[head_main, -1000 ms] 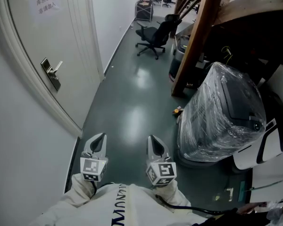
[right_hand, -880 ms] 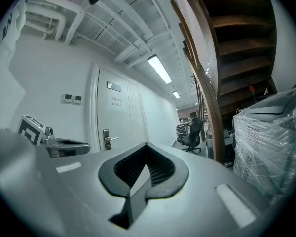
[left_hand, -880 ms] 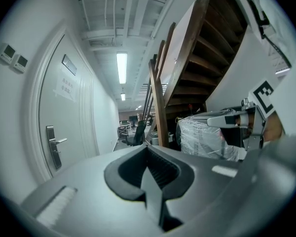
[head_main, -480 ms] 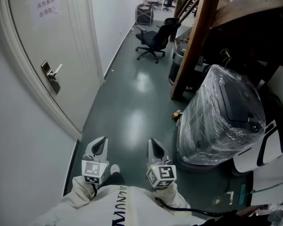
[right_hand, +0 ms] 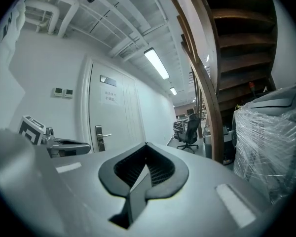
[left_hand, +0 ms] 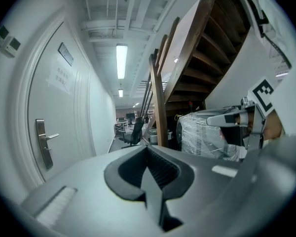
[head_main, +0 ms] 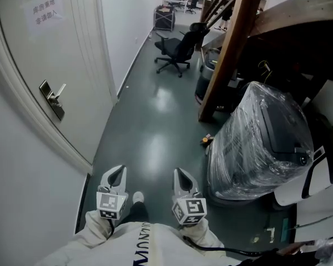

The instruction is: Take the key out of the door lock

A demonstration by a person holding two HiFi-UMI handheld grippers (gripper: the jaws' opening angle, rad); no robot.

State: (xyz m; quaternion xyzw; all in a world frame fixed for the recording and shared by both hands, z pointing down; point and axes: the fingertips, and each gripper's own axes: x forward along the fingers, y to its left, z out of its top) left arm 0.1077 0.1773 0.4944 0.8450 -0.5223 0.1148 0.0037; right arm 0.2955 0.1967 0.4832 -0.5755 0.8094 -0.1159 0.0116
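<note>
The white door [head_main: 39, 54] stands at the left in the head view, with its metal lock plate and lever handle [head_main: 51, 100] well ahead of both grippers. I cannot make out a key in the lock at this distance. My left gripper [head_main: 117, 171] and right gripper [head_main: 180, 173] are held low and side by side over the dark floor, both shut with nothing between the jaws. The left gripper view shows the lock plate [left_hand: 43, 143] far off to the left of the closed jaws [left_hand: 148, 148]. The lock plate [right_hand: 100, 138] also appears in the right gripper view, left of the closed jaws [right_hand: 146, 145].
A wooden stair post [head_main: 227, 49] rises on the right of the corridor. A plastic-wrapped machine [head_main: 261, 143] stands beside it. A black office chair [head_main: 173, 50] sits farther down, a small yellow object [head_main: 206, 140] lies on the floor, and a white shoe [head_main: 137, 197] shows between the grippers.
The lock plate has slid left and down in the head view as the person steps along the corridor. A shoe has come into view. Both grippers stay shut and low.
</note>
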